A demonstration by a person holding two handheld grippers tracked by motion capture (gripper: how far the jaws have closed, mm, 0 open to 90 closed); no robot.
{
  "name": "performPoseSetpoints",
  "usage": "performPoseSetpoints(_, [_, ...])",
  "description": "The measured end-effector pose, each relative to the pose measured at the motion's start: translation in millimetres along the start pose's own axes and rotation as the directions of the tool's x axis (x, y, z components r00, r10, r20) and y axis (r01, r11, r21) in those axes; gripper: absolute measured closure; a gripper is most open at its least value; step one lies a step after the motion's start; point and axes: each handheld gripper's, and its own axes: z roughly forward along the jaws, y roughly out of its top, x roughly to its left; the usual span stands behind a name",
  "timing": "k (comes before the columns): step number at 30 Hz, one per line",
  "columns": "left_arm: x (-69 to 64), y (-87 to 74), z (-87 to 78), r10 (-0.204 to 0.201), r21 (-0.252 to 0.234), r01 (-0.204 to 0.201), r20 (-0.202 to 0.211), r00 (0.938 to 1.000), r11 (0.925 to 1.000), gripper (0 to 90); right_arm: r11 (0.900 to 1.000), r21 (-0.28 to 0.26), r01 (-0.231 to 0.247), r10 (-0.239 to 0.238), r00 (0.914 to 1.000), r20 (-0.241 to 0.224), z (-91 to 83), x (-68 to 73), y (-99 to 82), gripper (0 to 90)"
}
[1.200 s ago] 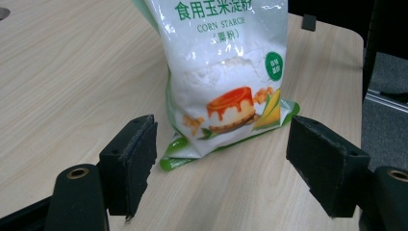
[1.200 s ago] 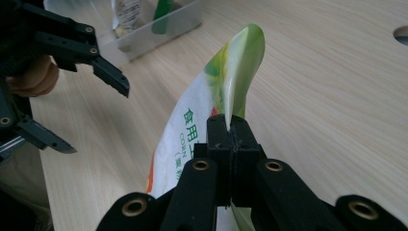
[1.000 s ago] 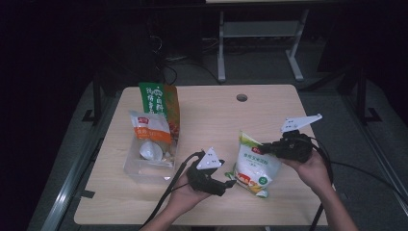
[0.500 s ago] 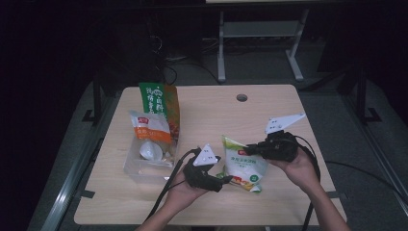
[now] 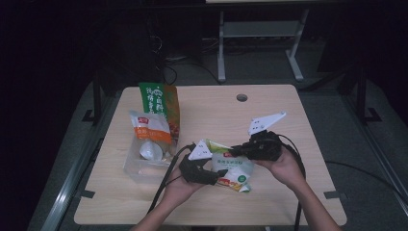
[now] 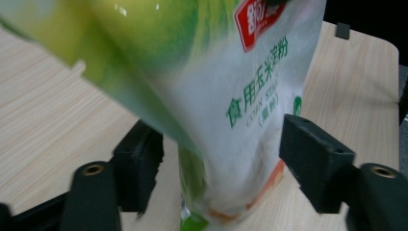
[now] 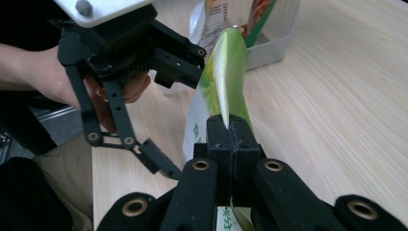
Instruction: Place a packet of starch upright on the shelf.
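Right gripper (image 7: 230, 126) pinches bag (image 5: 231, 169) edge; bag hangs between left gripper (image 6: 221, 163) jaws, closing, pads apart.

— Room around the clear tub (image 5: 137, 166)?
— Bare table (image 5: 288, 103) lies beyond and right of it. Upright pouches (image 5: 159, 108) block its far side; the starch bag (image 5: 233, 168) crowds its right.

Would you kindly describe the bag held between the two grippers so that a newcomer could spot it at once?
On the wooden table, look at the near edge, where the person's two hands meet. The white-and-green pouch hangs there, pinched at its top edge by the right gripper. Unlike the orange-labelled bag and tall green bag standing in the clear tub, it is outside the tub.
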Motion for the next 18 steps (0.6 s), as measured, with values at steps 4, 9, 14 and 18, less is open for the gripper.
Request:
performPoseSetpoints(4, [2.5,-0.9,-0.5,-0.013,-0.003,0.013,0.017,0.9998,0.9999,52.2,1.0,0.008,0.004,-0.004,1.0,0.006,4.3,0.4,2.1,88.7])
performPoseSetpoints(9, [6.9,-2.7,-5.1,-0.033,-0.024,0.033,0.013,0.9994,0.9992,68.4,0.9999,0.013,-0.001,0.0,0.9997,0.026,3.3,-0.3,1.1,87.1])
performPoseSetpoints(14, [7.7,-3.4,-7.2,-0.022,-0.026,0.022,0.004,0.9998,0.9994,79.6,0.9998,0.019,0.004,-0.004,0.9995,0.03,4.1,-0.8,0.9,88.3])
performPoseSetpoints(18, [11.7,-2.7,-5.0,-0.05,-0.026,0.051,0.018,0.9986,0.9984,62.0,0.9998,0.017,0.012,-0.012,0.9998,0.013,5.7,-0.4,2.4,88.7])
